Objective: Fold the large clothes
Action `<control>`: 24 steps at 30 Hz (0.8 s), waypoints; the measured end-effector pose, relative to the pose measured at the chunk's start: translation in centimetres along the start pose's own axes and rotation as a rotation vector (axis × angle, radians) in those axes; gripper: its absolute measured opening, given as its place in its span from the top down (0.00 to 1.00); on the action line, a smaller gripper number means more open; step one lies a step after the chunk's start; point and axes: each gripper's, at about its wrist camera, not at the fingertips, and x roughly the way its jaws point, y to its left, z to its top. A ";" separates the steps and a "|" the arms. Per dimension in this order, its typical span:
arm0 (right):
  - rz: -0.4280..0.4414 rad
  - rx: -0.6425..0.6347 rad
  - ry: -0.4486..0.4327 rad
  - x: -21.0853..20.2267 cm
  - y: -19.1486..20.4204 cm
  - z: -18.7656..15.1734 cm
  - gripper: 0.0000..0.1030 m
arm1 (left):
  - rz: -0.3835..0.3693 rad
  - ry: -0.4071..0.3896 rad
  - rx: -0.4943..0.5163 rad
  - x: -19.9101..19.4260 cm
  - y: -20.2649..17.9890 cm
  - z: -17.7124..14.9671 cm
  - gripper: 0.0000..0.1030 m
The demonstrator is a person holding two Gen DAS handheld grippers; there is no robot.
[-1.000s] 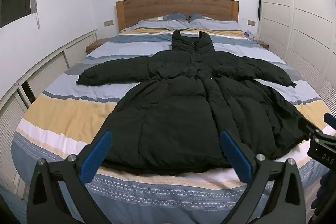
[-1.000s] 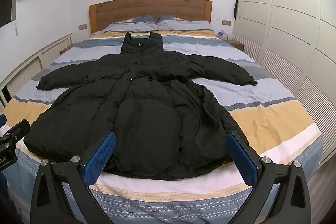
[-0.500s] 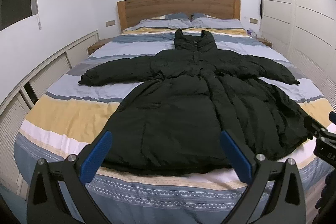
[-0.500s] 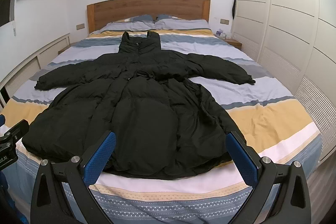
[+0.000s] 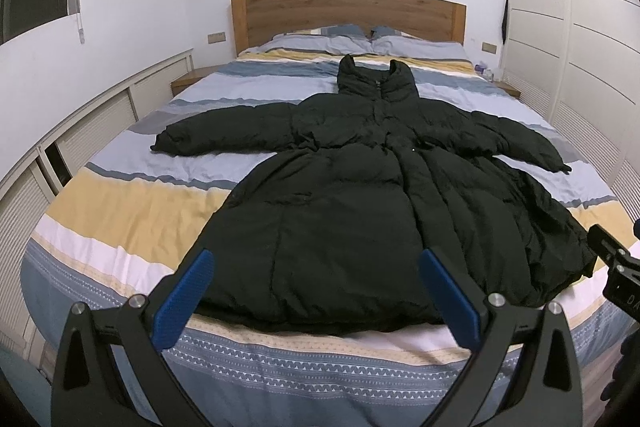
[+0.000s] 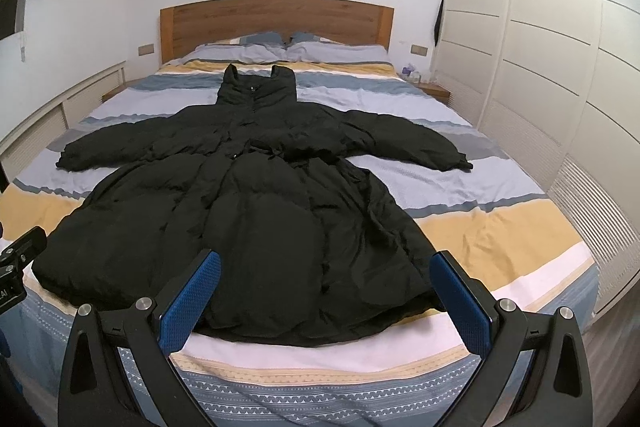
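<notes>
While the black coat [image 5: 360, 211] lies just as it did a second ago, spread face up along the middle of the bed [image 5: 120, 219] with its collar toward the headboard [image 5: 348, 15] and both sleeves stretched out sideways, we see the change only in our own viewpoint: the coat's hem has slid slightly lower and closer in both wrist views, so we have drifted a little toward the coat. We read that as the approach only; no fold has begun, and the garment is still fully open and flat.

At the coat's hem, our left tongs [image 5: 316, 291] stand spread wide, blue pads well apart, holding nothing and touching nothing; they hover over the foot edge of the bed just short of the hem. Our right tongs [image 6: 324, 299] are equally wide and empty, poised before the coat's hem nearer the wardrobe [image 6: 552, 47] side. Each tool shows at the edge of the other's view, beside the coat's lower corners.

Beyond the coat, pillows [image 6: 288, 47] rest against the headboard.
</notes>
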 end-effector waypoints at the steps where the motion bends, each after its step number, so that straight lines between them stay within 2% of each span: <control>1: -0.003 -0.001 -0.001 0.0 0.0 0.1 0.01 | 0.002 0.000 0.004 0.0 0.0 0.0 0.00; 15: -0.027 -0.036 -0.014 -1.1 0.8 0.5 0.01 | -0.015 -0.001 0.020 -0.4 0.9 0.5 0.00; 24: -0.030 -0.044 -0.024 -2.5 1.0 1.5 0.01 | -0.076 -0.004 -0.015 -0.9 2.5 1.5 0.00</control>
